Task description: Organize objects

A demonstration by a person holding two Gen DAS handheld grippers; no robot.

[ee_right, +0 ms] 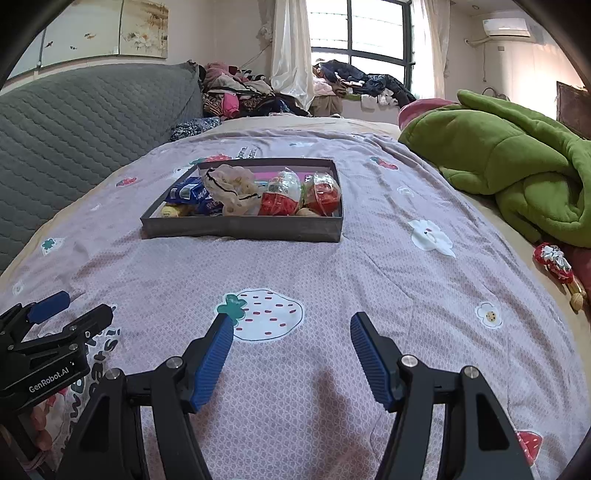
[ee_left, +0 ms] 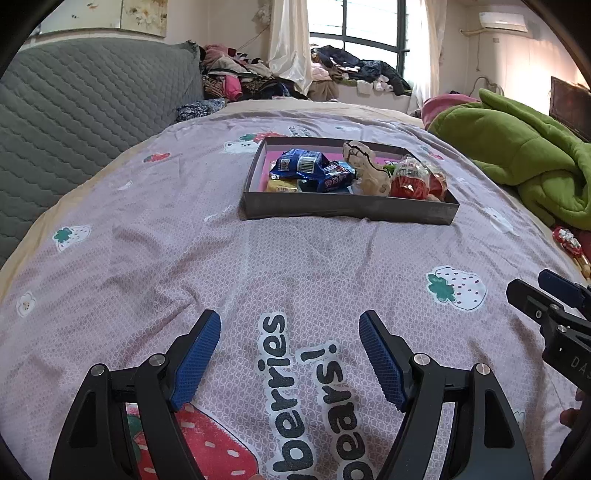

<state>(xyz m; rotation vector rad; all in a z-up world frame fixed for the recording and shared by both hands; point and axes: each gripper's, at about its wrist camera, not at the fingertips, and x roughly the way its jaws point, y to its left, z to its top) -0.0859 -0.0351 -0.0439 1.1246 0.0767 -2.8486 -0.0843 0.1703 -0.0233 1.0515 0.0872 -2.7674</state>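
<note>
- A bed (ee_left: 280,258) fills the foreground, spread with a lilac quilt printed with strawberries and bears.
- A grey quilted headboard (ee_left: 85,103) stands at the left.
- A rumpled green blanket (ee_right: 517,162) lies at the right.
- Piled clothes (ee_left: 240,77) sit beyond the bed.
- Daylight enters a window (ee_right: 373,40) flanked by pale curtains (ee_right: 291,48).
- An air conditioner (ee_right: 506,27) hangs on the cream wall.

Right gripper (ee_left: 550,295) was cut off at 3 o'clock in the left view, fingers only partly seen. Left gripper (ee_right: 70,310) was cropped at 9 o'clock in the right view. In the tray (ee_right: 240,227), the near wall hid the snack bottoms; the yellow packet (ee_left: 282,186) sat mostly under the blue wrappers (ee_left: 310,170). Wrapper print was too small to read. Red ornament (ee_left: 570,245) was clipped at 3 o'clock.
</note>
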